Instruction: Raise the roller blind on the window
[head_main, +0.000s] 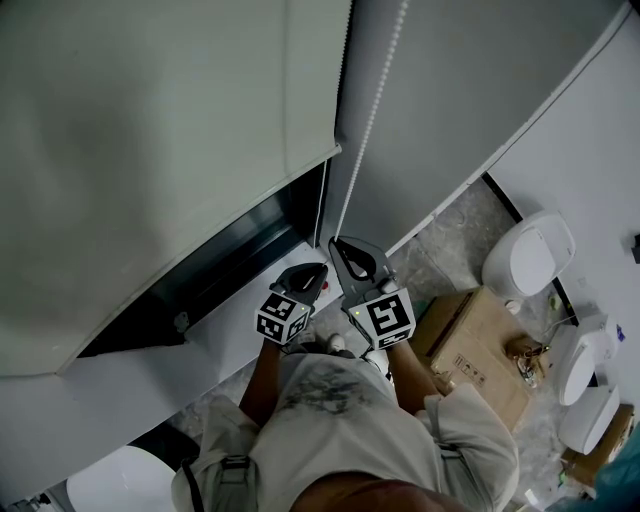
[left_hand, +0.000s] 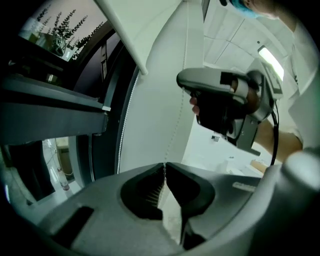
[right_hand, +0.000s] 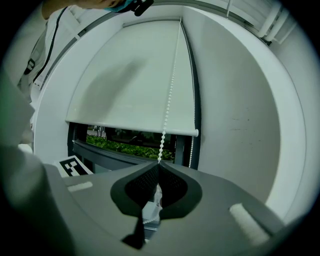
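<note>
The pale roller blind (head_main: 150, 130) covers most of the window, and its bottom bar (head_main: 312, 165) hangs above a dark gap. A white bead chain (head_main: 378, 95) runs down beside it to my two grippers. My right gripper (head_main: 340, 246) is shut on the bead chain (right_hand: 170, 90), jaws meeting at the beads (right_hand: 159, 163). Just below and to the left, my left gripper (head_main: 321, 270) is shut on a thinner-looking strand (left_hand: 175, 135), pinched at the jaw tips (left_hand: 164, 165). The right gripper (left_hand: 225, 102) shows above it in the left gripper view. A second chain strand (right_hand: 191, 150) hangs by the frame.
A white window sill (head_main: 230, 335) lies below the dark frame (head_main: 230, 250). On the floor to the right are a cardboard box (head_main: 475, 345) and several white ceramic fixtures (head_main: 528, 255). Another white fixture (head_main: 110, 480) sits at lower left. Greenery (right_hand: 125, 147) shows through the gap.
</note>
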